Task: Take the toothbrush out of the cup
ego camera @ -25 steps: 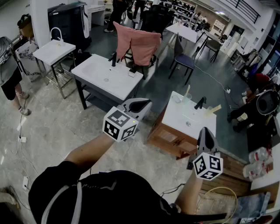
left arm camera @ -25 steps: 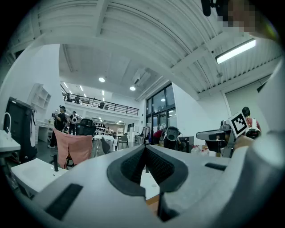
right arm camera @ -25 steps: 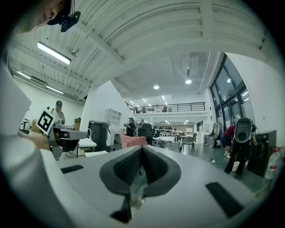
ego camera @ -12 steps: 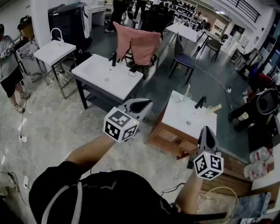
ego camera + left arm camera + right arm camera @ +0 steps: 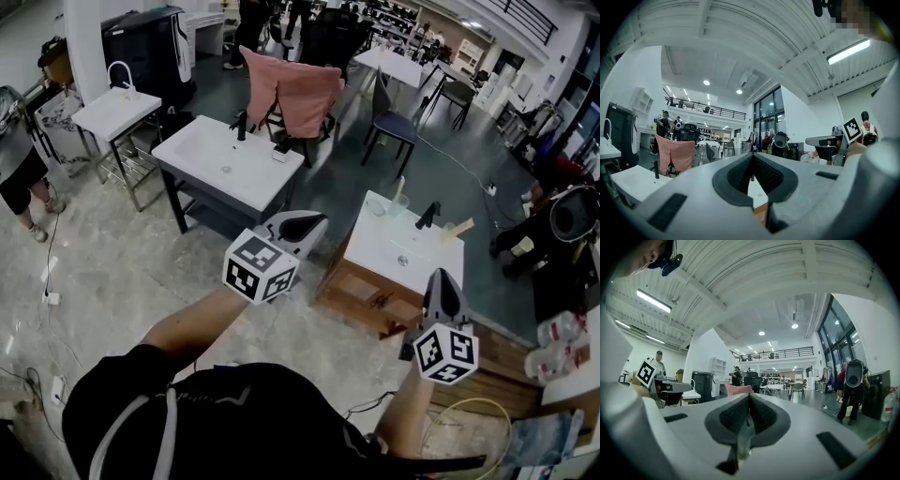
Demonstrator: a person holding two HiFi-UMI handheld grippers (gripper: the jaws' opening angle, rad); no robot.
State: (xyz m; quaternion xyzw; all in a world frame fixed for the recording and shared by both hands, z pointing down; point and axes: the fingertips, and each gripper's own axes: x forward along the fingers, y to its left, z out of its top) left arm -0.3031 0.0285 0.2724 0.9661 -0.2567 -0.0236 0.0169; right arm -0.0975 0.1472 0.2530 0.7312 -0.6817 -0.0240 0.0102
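Observation:
A clear cup (image 5: pixel 397 210) with a pale toothbrush (image 5: pixel 400 191) standing upright in it sits at the far edge of the white washbasin top (image 5: pixel 384 251) on a wooden cabinet. A black tap (image 5: pixel 428 217) stands beside it. My left gripper (image 5: pixel 317 222) is shut and empty, held level in the air short of the basin's left side. My right gripper (image 5: pixel 442 278) is also shut and empty, just in front of the basin's near right corner. In the left gripper view the jaws (image 5: pixel 751 176) meet with nothing between them, and in the right gripper view the jaws (image 5: pixel 749 414) do too.
A second cup (image 5: pixel 449 235) with a beige stick stands at the basin's right. A larger white sink table (image 5: pixel 202 169) and a chair draped in pink cloth (image 5: pixel 298 94) are behind. A person (image 5: pixel 19 164) stands at far left. Bottles (image 5: pixel 553 333) lie at right.
Both grippers stay shut and almost where they were. The basin with the cup sits slightly higher in the head view, and the person at far left has shifted.

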